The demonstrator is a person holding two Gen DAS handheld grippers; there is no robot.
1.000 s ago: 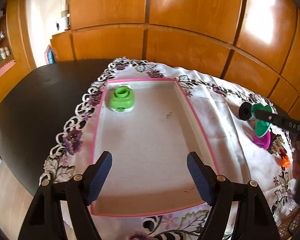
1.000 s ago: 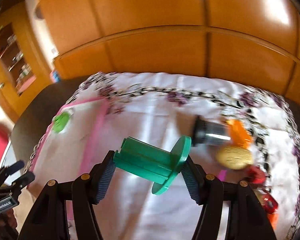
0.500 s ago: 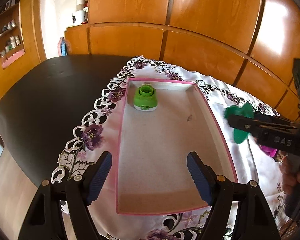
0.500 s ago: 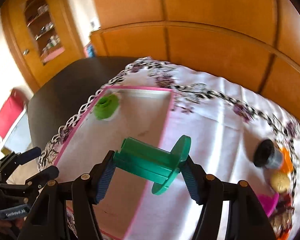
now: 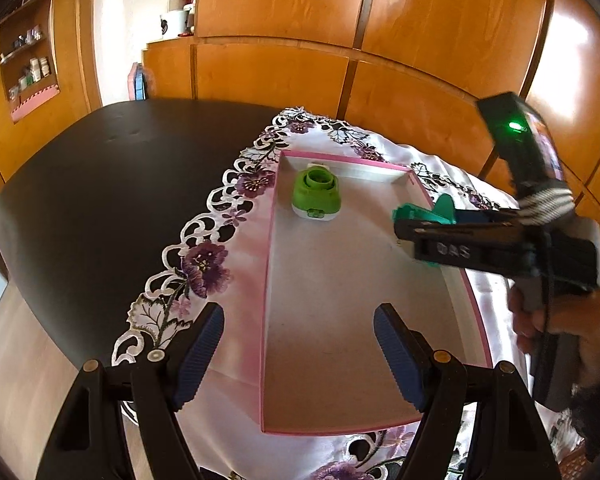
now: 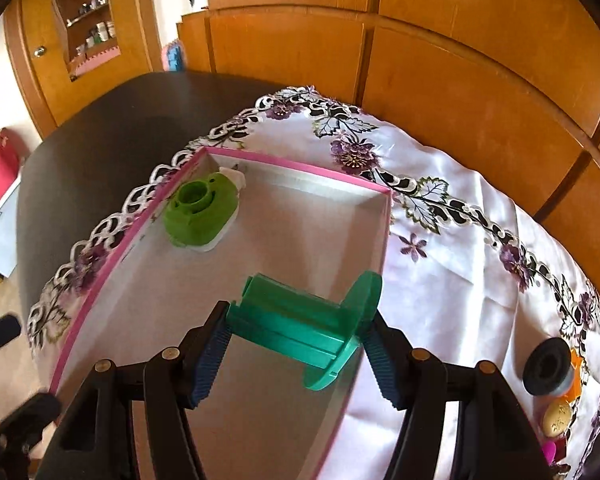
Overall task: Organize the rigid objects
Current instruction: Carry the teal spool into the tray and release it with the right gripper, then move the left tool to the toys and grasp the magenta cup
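- Left wrist view: the left gripper (image 5: 296, 354) hangs over the near end of the pink-rimmed tray (image 5: 266, 280), fingers apart with nothing between them.
- The tray sits on a flowered cloth (image 5: 236, 240) over the dark counter (image 5: 100, 184); a lime piece (image 5: 316, 196) lies at its far left corner.
- The right gripper (image 5: 424, 220) has come in from the right edge of this view and now reaches across the tray's right wall, a person's hand (image 5: 556, 324) behind it. A second ago it was out over the cloth by the loose pile.
- Only a sliver of the green spool (image 5: 440, 210) shows above its fingers, over the tray's right side.
- Right wrist view: the right gripper (image 6: 296, 344) is clamped end to end on the spool (image 6: 300, 320), one pad on the barrel's end, the other on the round flange.
- The background has swung from cloth and pile to tray floor; the spool now hangs above the tray (image 6: 384, 232) interior, near its right wall, not resting on it.
- The lime piece (image 6: 200, 212) is well clear at the far corner.
- A black cap (image 6: 546, 366), a gold disc (image 6: 556, 416) and other bits wait on the cloth at right.
- Judgement: the carry is about done; lowering and release should follow, with more pieces left to fetch.
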